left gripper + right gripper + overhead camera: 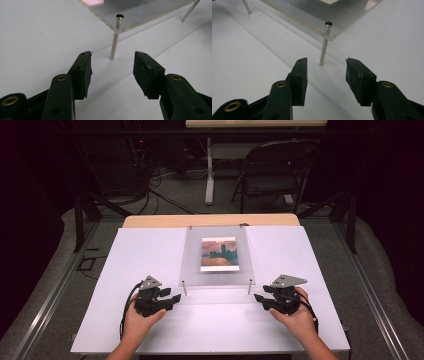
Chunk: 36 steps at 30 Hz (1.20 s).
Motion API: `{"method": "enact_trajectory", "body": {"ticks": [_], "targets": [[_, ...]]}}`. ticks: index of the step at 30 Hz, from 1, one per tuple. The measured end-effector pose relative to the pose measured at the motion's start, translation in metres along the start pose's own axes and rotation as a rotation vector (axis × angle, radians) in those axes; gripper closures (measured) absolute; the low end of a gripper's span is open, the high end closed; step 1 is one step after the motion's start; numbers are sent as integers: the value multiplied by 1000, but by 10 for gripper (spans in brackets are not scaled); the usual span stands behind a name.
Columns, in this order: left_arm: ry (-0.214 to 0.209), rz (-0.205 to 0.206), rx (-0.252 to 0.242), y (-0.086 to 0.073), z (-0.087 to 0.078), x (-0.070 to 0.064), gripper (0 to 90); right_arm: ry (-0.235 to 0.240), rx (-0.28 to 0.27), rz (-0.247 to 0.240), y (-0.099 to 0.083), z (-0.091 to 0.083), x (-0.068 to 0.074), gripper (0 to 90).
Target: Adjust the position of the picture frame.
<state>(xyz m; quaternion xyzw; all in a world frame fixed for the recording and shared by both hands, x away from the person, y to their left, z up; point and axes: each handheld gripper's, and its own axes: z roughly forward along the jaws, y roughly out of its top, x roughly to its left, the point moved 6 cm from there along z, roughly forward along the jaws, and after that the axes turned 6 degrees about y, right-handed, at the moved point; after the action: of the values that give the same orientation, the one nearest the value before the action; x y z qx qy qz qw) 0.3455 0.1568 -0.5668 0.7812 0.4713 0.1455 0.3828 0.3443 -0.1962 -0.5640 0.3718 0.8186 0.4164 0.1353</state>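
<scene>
From above, a clear plate (218,256) on thin metal legs stands mid-bench (150,255), a small painted picture (218,254) on it. The left tongs (174,298) and right tongs (258,297) sit just off its near corners. Along the left tongs (112,67), jaws spread, empty, a corner leg (114,45) just ahead. Along the right tongs (326,72), likewise spread, facing another leg (323,50).

Picture (218,253) on raised plate (195,270)
</scene>
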Motion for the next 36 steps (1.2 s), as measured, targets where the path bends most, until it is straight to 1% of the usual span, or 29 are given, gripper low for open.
{"method": "enact_trajectory", "body": {"ticks": [1, 2, 5, 7, 8, 9, 10, 11, 12, 13, 14, 15, 16, 18, 21, 23, 24, 26, 30, 31, 32, 35, 36], "targets": [[0, 0, 0, 0, 0, 0, 470, 0, 0, 0, 0, 0, 0, 502], [14, -5, -11, 3, -5, 4, 454, -6, -4, -3, 2, -3, 0, 490], [19, -15, -15, 7, -10, 7, 431, -6, -2, 12, 4, -5, -2, 462], [29, -22, -21, 11, -12, 10, 402, -7, 4, 35, 8, -8, -5, 455], [25, -31, -28, 16, -16, 12, 394, -7, 8, 40, 10, -10, -6, 453], [31, -29, -29, 19, -17, 13, 389, -5, 9, 42, 13, -11, -8, 447], [31, -29, -29, 19, -17, 13, 383, -5, 9, 42, 13, -11, -8, 447], [39, -28, -35, 23, -18, 14, 376, -3, 18, 41, 20, -14, -11, 441], [37, -22, -38, 28, -19, 16, 372, -3, 19, 38, 22, -15, -12, 437], [37, -22, -38, 28, -19, 16, 366, -3, 19, 36, 26, -15, -13, 431], [37, -23, -38, 32, -19, 16, 359, -6, 23, 34, 29, -15, -15, 430], [36, -15, -35, 38, -18, 16, 353, -5, 25, 31, 33, -15, -17, 430], [46, -11, -39, 42, -17, 17, 352, -6, 23, 33, 36, -14, -18, 428], [51, 0, -39, 49, -16, 18, 343, -10, 21, 43, 43, -12, -23, 419], [58, -1, -52, 60, -14, 19, 339, 1, 12, 79, 51, -6, -31, 407], [60, 3, -40, 65, -11, 21, 348, 5, 12, 95, 57, -2, -35, 401], [67, 4, -31, 69, -9, 23, 349, 8, 13, 94, 59, -1, -36, 401], [65, 2, -27, 75, -5, 24, 370, -1, 19, 88, 64, 3, -39, 401], [81, 2, -30, 87, 3, 26, 404, -12, 37, 80, 74, 11, -44, 411], [81, 2, -30, 87, 3, 26, 413, -12, 37, 80, 74, 11, -44, 411], [77, 1, -23, 92, 6, 26, 418, -18, 42, 79, 77, 15, -46, 436], [81, -1, -25, 97, 10, 26, 423, -20, 43, 87, 82, 21, -51, 446], [85, -8, -28, 100, 13, 26, 423, -20, 41, 94, 84, 23, -52, 446]]}}
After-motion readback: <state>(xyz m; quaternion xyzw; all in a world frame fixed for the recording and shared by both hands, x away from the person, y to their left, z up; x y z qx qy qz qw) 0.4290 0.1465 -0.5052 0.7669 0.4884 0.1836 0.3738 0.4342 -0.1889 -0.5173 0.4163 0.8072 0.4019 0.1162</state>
